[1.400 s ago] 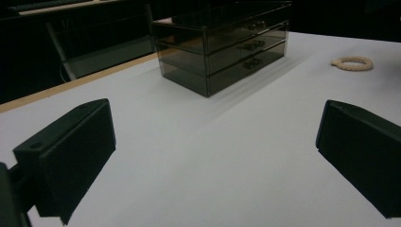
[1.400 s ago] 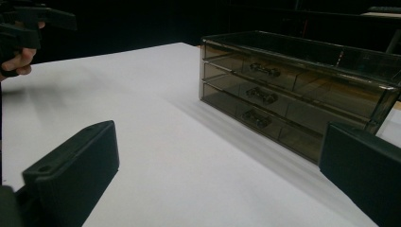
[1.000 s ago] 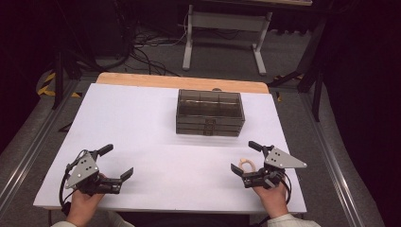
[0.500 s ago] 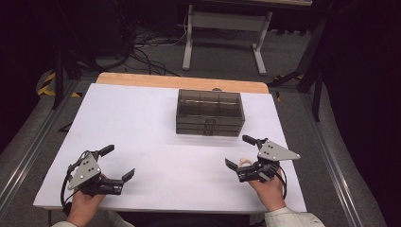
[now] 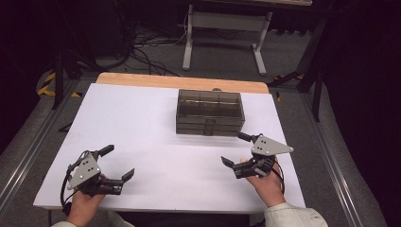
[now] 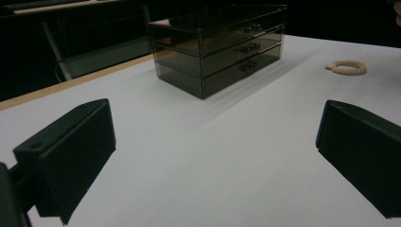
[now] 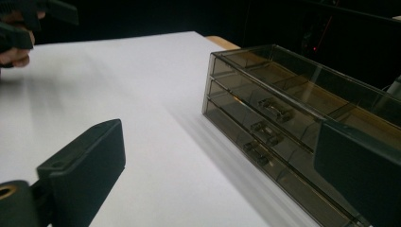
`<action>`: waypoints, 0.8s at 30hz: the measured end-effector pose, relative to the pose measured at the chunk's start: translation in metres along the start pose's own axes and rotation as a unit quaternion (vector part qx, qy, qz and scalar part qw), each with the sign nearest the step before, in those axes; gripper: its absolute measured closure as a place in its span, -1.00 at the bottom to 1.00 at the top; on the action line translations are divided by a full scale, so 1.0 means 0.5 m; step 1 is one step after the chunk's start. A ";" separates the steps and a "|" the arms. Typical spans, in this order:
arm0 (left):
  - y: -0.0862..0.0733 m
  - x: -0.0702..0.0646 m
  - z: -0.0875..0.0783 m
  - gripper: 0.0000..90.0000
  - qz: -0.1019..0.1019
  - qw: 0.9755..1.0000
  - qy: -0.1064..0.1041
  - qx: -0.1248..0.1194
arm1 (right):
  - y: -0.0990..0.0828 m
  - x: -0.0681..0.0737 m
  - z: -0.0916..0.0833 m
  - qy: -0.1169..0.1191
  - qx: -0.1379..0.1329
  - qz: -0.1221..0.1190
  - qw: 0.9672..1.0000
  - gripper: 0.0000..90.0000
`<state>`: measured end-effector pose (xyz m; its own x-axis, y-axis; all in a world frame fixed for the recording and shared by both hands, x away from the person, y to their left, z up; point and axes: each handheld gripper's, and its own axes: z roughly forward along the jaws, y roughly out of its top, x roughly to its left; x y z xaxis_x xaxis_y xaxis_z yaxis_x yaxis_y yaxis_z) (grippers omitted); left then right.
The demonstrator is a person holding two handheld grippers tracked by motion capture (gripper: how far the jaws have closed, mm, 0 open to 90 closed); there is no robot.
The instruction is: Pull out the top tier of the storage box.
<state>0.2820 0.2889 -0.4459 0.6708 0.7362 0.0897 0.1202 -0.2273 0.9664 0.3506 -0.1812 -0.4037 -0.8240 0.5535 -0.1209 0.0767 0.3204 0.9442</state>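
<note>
High view: your right gripper, jaws spread and empty, hovers just before the drawer box; left gripper, likewise released, well apart over bare tabletop.

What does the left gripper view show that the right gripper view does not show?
The left gripper view alone shows a small pale ring lying flat on the white table, to the right of the drawer box and apart from it.

The right gripper view alone shows the other hand with its gripper at the far top left corner, and the open compartments on the top of the drawer box from close by.

Both show the smoky clear drawer box with three shut drawers and their handles, the white table, and a pair of black jaws standing wide apart with nothing between them.
</note>
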 end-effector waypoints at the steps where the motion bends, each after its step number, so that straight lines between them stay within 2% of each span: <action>1: 0.000 -0.001 -0.001 -1.00 -0.005 1.000 -0.001 0.000 | 0.003 0.001 0.002 0.001 0.007 -0.005 1.000 -0.89; 4: 0.000 0.000 -0.002 -1.00 -0.002 1.000 0.001 -0.003 | 0.010 0.006 0.008 -0.006 0.018 -0.026 0.999 -0.86; 11: 0.001 0.001 -0.004 -1.00 -0.008 1.000 -0.001 -0.008 | 0.027 0.019 0.023 -0.030 0.044 -0.081 0.995 -0.78; 15: 0.002 0.000 -0.005 -1.00 -0.005 1.000 -0.001 -0.006 | 0.035 0.026 0.031 -0.052 0.064 -0.117 0.990 -0.73; 24: 0.002 0.000 -0.006 -1.00 -0.009 1.000 -0.001 -0.007 | 0.040 0.037 0.047 -0.093 0.099 -0.162 0.977 -0.55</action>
<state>0.2798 0.2907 -0.4444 0.6694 0.7394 0.0715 0.1222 -0.2046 0.9712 0.3500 -0.1465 -0.3943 -0.7080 0.5232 -0.4744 -0.0491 0.6336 0.7721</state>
